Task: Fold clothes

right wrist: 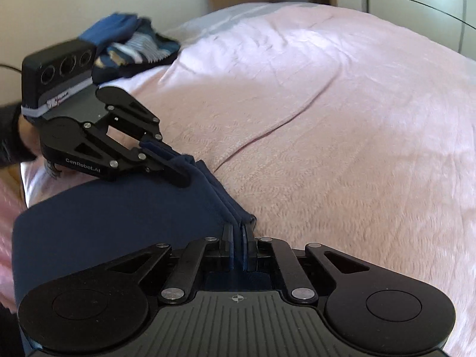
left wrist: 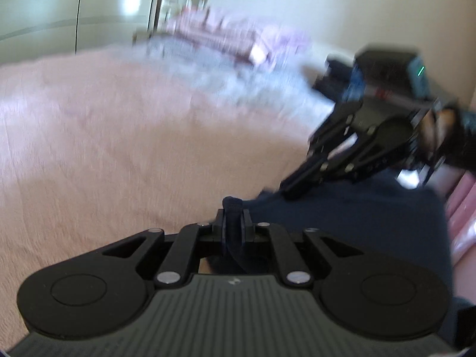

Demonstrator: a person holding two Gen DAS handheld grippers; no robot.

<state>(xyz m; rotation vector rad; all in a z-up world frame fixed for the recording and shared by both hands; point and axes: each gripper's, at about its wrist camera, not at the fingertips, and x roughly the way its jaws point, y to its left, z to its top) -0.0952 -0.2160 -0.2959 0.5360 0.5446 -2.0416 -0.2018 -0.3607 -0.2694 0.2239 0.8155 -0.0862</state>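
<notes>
Navy garment (right wrist: 119,223), pink blanket (right wrist: 327,148)

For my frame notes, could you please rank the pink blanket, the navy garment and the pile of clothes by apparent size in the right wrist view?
1. pink blanket
2. navy garment
3. pile of clothes, farther away, so possibly larger than it looks.

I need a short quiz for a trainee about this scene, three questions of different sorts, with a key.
1. True or false: both grippers are shut on the navy garment.
2. Multiple choice: the garment lies on A) a wooden table, B) a pink blanket, C) a tiled floor.
3. Fill in: each of the left gripper and the right gripper pinches the garment at its ____.

Key: 1 true; 2 B; 3 edge.
</notes>
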